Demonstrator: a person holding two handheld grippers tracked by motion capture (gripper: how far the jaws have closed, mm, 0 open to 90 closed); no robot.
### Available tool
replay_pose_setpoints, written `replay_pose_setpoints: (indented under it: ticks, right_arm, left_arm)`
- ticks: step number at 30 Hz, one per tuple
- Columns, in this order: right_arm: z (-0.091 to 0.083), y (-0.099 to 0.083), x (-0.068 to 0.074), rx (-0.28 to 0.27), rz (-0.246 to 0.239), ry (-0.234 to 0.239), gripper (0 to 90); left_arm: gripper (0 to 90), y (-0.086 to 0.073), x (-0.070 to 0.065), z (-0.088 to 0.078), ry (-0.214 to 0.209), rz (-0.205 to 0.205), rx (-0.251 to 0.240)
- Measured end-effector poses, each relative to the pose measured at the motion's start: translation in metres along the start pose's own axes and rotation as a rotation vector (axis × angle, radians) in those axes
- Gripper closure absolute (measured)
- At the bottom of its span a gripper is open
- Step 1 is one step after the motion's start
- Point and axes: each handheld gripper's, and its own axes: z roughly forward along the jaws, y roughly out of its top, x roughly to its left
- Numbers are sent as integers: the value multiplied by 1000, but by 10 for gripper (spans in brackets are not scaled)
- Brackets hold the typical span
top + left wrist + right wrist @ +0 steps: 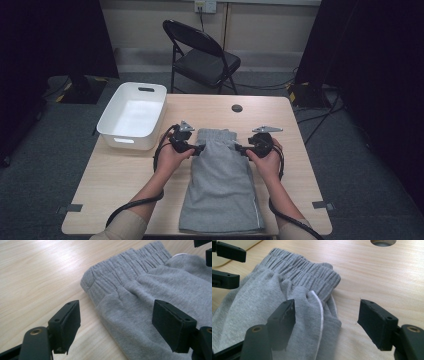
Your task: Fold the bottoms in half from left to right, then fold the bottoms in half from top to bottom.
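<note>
Two hand-held grippers flank the grey sweatpants [222,185] lying folded at the tabletop's near edge, waistband toward the far edge. My left hand-held gripper [198,148] and right hand-held gripper [239,148] both stand open, jaws straddling the side folds just below the waistband, pinching nothing, probably so the cloth settles flat.

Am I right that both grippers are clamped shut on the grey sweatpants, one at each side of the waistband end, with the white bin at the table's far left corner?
Not quite. Both grippers stand open, not clamped. The left gripper and right gripper each show their jaws spread over the grey sweatpants, pads not pressing, as the two gripper views show. They do sit either side of the waistband end, and the white bin is at the far left.
</note>
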Motion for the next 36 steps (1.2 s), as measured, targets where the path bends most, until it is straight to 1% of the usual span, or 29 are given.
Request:
replay_pose_setpoints:
  ticks: [4,7,9,16,17,19,23,24,27,28,30,31,32,34,36]
  right_arm:
    - [1,-1,0,4,-3,-2,268]
    - [2,-2,-1,12,0,1,260]
    - [2,-2,-1,14,-4,-3,257]
    - [2,0,-2,8,-4,-4,256]
    - [2,0,-2,10,-8,-5,256]
    - [2,0,-2,6,-7,-2,256]
    - [3,0,-2,9,-9,-5,256]
    - [3,1,-2,6,-3,-1,258]
    - [4,1,-4,9,-4,-7,267]
    - [4,1,-4,10,-5,-9,268]
    - [5,2,-4,8,-4,-11,275]
    - [6,2,-4,8,-8,-13,278]
    - [7,2,-4,10,-8,-12,284]
    - [8,2,-4,13,-16,-18,299]
    - [11,1,-5,20,-17,-24,305]
  left_arm:
    - [210,0,2,2,7,-2,9]
    - [206,-1,2,5,1,1,13]
    - [204,-1,1,6,-5,4,6]
    - [204,0,1,8,-12,0,8]
    - [204,0,1,7,-11,5,7]
    - [203,0,1,7,-9,1,1]
    - [204,0,3,9,0,-8,13]
    - [210,1,4,9,-1,-8,13]
    - [243,2,4,10,0,-11,10]
    - [261,2,3,11,-2,-18,8]
    - [268,3,4,13,13,-16,13]
    - [291,2,4,14,9,-24,14]
    - [323,2,5,15,9,-23,17]
    - [311,2,4,17,18,-19,23]
    - [310,2,4,20,15,-15,30]
